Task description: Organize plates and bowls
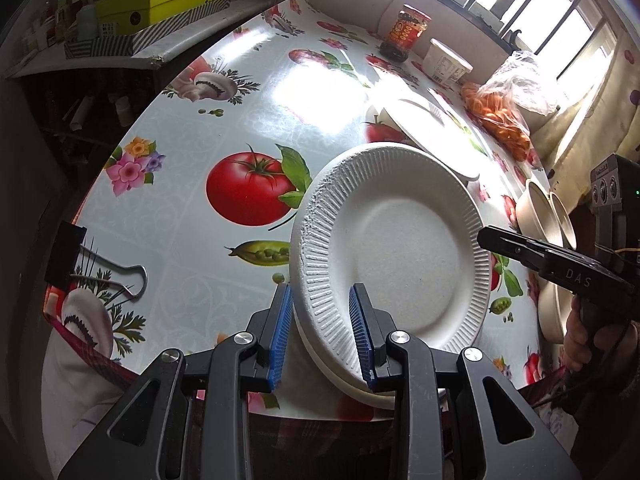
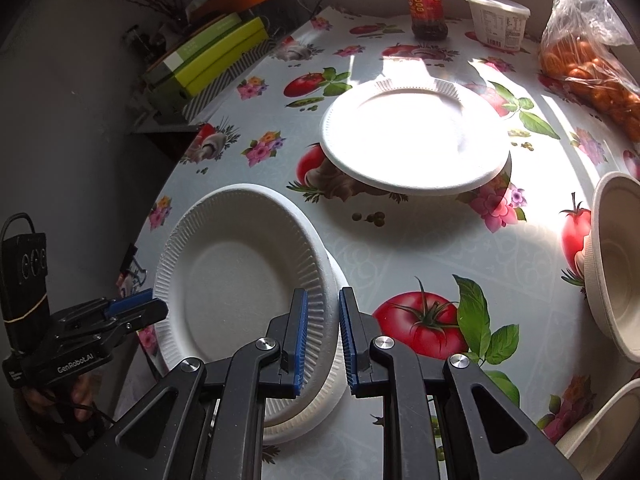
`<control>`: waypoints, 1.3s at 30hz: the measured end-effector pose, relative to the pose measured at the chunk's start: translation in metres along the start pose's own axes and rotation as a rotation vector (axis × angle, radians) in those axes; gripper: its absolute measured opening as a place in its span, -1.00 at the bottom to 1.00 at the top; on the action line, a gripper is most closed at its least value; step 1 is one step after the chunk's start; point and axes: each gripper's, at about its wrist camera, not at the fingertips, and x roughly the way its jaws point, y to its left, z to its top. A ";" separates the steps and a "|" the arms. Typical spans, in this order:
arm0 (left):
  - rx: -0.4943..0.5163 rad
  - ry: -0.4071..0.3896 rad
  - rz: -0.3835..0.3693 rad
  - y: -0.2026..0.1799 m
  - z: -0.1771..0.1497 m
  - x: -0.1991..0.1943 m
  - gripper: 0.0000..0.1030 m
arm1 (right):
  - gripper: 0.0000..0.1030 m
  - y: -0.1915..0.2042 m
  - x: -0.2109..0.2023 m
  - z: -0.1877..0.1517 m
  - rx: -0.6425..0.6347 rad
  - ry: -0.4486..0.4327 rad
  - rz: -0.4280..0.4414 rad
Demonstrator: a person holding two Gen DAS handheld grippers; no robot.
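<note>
A white ribbed paper plate [image 1: 400, 248] lies tilted on top of another plate at the table's near edge; it also shows in the right wrist view [image 2: 240, 280]. My left gripper [image 1: 322, 336] is open, its blue pads straddling the plate's near rim. My right gripper [image 2: 323, 340] is open with the plate's right rim between its pads; it shows from the side in the left wrist view [image 1: 486, 236]. A second white plate stack [image 2: 412, 136] sits farther back in sunlight. Beige bowls [image 2: 616, 264] stand at the right edge.
The table [image 2: 400, 240] has a vegetable-print oilcloth. At the back stand a sauce jar [image 2: 426, 4], a white tub [image 2: 498, 20] and a bag of oranges [image 2: 592, 68]. Green boxes [image 2: 216, 56] sit on a shelf left. A binder clip [image 1: 80, 260] grips the cloth's edge.
</note>
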 end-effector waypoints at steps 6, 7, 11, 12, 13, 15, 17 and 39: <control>0.009 0.016 0.003 -0.003 -0.003 0.004 -0.40 | -0.69 -0.004 0.004 -0.008 0.012 0.013 -0.010; 0.012 0.017 0.005 -0.003 -0.004 0.004 -0.40 | -0.68 -0.004 0.004 -0.009 0.010 0.013 -0.014; 0.013 0.019 0.012 -0.005 -0.004 0.006 -0.40 | -0.65 -0.003 0.006 -0.011 0.000 0.009 -0.025; 0.013 0.019 0.013 -0.004 -0.004 0.007 -0.40 | -0.65 -0.003 0.006 -0.012 0.002 0.009 -0.025; 0.013 0.018 0.012 -0.004 -0.004 0.007 -0.40 | -0.65 -0.003 0.007 -0.012 0.004 0.010 -0.025; 0.010 0.021 0.013 -0.004 -0.004 0.008 -0.40 | -0.65 -0.003 0.008 -0.013 0.004 0.011 -0.025; 0.009 0.021 0.015 -0.003 -0.005 0.009 -0.40 | -0.65 -0.003 0.008 -0.014 0.002 0.014 -0.027; -0.016 -0.008 -0.024 0.004 -0.003 0.007 -0.16 | -0.18 -0.008 0.002 -0.019 0.022 -0.034 -0.041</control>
